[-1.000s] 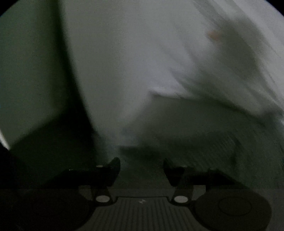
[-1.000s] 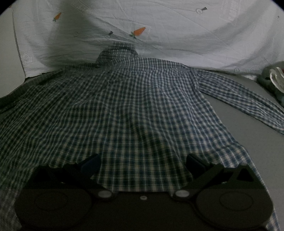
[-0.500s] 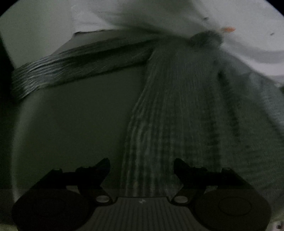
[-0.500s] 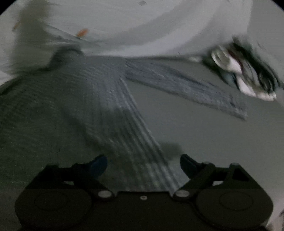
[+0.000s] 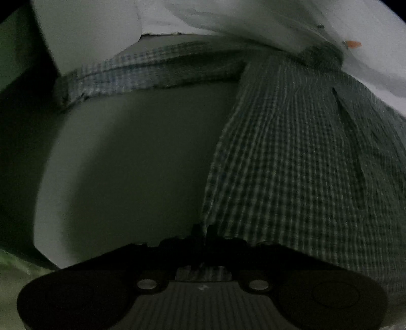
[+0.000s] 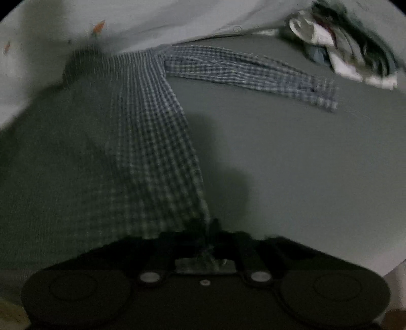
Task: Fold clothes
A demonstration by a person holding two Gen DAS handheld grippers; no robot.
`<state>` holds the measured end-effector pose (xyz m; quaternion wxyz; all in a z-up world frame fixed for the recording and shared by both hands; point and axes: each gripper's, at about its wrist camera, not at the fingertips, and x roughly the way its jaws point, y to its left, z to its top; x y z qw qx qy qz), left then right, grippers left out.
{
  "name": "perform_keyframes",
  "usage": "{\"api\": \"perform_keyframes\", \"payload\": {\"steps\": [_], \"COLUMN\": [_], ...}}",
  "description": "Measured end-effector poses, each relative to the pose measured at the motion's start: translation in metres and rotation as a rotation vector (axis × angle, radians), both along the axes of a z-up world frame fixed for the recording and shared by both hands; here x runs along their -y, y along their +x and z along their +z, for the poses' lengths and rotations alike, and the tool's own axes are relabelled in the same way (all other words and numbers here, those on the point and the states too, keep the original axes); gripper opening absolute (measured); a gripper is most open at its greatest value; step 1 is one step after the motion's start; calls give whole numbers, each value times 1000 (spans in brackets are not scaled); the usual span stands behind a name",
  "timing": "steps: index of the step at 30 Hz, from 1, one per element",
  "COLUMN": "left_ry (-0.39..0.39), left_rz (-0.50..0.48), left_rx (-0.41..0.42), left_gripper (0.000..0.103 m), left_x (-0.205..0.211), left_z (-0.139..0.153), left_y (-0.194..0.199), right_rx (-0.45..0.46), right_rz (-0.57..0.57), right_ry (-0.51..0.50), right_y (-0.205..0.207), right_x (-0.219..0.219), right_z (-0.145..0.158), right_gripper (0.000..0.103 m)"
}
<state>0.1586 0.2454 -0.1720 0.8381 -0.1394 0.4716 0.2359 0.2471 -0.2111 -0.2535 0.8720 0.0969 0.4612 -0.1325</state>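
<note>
Grey bed (image 6: 291, 157) under a checked shirt (image 5: 291, 152), collar toward the far edge, hem nearest. Left gripper (image 5: 203, 232) and right gripper (image 6: 206, 228) are both closing on a hem corner, cloth between the jaws; shirt runs straight away from both.

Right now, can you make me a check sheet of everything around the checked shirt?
Surface: plain grey top, dimly lit.
Job's things: checked shirt spread flat, both sleeves stretched outward.
Clutter: heap of other clothes at the far right.
Grippers: left gripper and right gripper closing, each on a bottom corner of the shirt's hem.
Cables: nothing seen.
Surroundings: white sheet with small carrot prints hanging behind.
</note>
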Motion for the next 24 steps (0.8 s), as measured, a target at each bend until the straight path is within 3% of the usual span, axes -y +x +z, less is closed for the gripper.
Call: {"api": "perform_keyframes", "payload": {"steps": [3,6,10,15,20,24], "left_ry": [28,39,12,8,-52,1], "left_rz": [1,35,85,75,90,106], "left_rx": [86,161,215,239,252,264], "left_gripper": [25,33,34,34,34,34], "left_x": [-9,-32,-74,-136,-202,-245], "left_z": [19,34,32,15,-11,-31], "left_y": [13,40,87,166,235,265], "right_rx": [78,177,238,200,150,100], "right_rz": [-18,-39,19,60,88,128], "right_ry": [-73,-68,-76,-23,-58,-77], "right_y": [18,50,106,192,229,251], "right_x": [-2,-4,-26,-69,-116,-138], "right_z": [17,29,23,-4,-9,-12], "right_gripper": [46,47,47,46,47,47]}}
